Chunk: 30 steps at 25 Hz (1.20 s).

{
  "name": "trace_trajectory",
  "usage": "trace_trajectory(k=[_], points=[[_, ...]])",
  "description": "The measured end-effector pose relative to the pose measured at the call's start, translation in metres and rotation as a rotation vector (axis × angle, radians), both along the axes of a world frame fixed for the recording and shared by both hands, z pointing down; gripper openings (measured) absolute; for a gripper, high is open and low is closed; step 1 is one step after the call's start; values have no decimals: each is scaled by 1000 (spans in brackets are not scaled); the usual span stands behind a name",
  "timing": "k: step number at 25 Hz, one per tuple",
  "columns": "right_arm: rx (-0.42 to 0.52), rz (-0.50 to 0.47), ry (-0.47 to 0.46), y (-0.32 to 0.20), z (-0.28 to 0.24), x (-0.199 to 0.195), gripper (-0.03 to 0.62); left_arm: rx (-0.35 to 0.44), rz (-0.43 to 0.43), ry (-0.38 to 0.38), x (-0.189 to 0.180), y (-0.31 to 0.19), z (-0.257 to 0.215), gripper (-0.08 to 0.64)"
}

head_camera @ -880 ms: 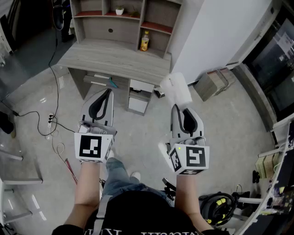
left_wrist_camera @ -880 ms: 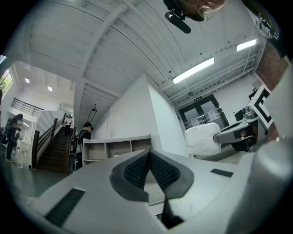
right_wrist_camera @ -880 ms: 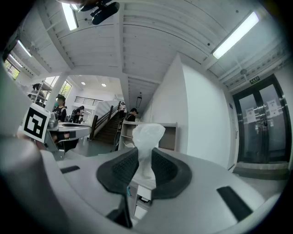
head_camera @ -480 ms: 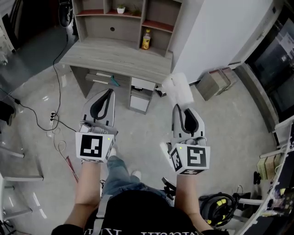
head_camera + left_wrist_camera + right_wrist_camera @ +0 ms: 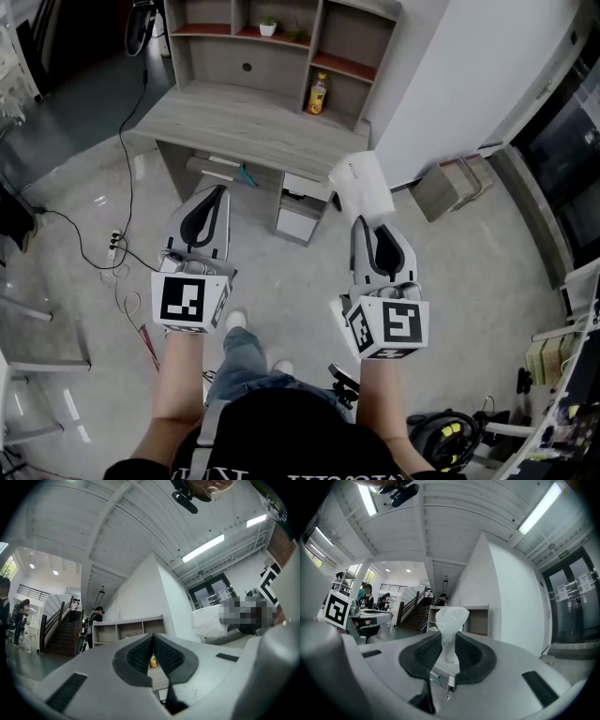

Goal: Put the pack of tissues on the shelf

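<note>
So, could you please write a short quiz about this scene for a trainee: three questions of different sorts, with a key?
1. Multiple choice: what is the right gripper shut on?
A) a cup
B) the pack of tissues
C) nothing
2. True or false: the left gripper is shut and holds nothing.
3. Short answer: what yellow thing stands in the shelf?

Key:
1. B
2. True
3. The bottle
</note>
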State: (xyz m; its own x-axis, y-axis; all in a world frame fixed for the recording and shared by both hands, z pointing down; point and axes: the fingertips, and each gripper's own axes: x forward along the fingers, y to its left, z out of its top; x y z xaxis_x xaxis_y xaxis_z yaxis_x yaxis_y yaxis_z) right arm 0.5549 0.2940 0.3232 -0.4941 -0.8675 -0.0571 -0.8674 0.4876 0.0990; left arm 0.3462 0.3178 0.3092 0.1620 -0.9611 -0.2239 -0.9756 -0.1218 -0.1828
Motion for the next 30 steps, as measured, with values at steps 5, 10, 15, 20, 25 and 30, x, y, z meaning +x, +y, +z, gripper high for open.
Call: trace_trajectory(k=[5,10,15,20,25,30], points=[[-9,-28,15,-44,1,-51,95,-1,-14,13,-52,-43,2,12],[-25,-66,25,-78,1,-97,95,-6,-44,22,-97,-71,-1,12],[-14,-104,38,-113,-6,-150,95,8,-71,36,-147,-102,-4,12],[8,-138,40,-141,-12,-205,95,22,-109,36,-201,-123,-8,12],[19,-157,43,-167,-14,-268,95,29,-131,38,-264,-145,-8,12],[16,-169,44,-170,-17,-281,95,22,-145,38,-278,-145,-10,12]])
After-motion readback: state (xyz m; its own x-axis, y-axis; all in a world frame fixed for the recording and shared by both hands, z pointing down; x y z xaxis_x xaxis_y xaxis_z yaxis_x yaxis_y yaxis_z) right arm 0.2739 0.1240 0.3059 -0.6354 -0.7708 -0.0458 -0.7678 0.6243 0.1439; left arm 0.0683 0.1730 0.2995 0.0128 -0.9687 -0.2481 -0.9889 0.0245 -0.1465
